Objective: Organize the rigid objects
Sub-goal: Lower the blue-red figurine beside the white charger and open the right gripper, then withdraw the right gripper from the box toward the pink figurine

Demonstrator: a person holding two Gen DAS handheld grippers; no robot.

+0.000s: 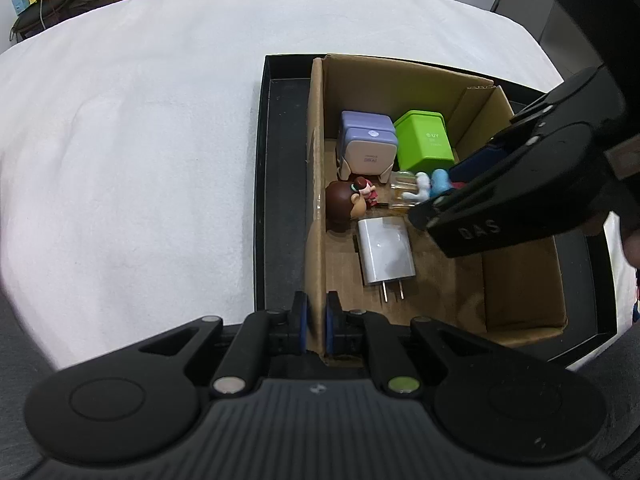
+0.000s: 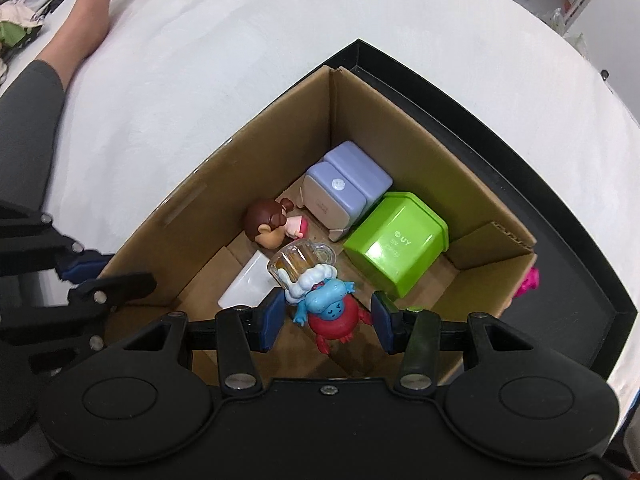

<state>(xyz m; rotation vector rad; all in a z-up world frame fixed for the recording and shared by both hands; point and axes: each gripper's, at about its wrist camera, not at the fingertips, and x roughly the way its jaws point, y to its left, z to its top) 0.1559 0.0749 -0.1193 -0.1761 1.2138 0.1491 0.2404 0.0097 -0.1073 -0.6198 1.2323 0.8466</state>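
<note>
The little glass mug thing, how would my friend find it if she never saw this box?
Look inside the cardboard box that sits in the black tray on the white table. Near the middle of its floor, between the brown-haired doll and the green tub, lies a blue and red monster toy. The mug is at its white hand, the only see-through thing there, with amber inside.
</note>
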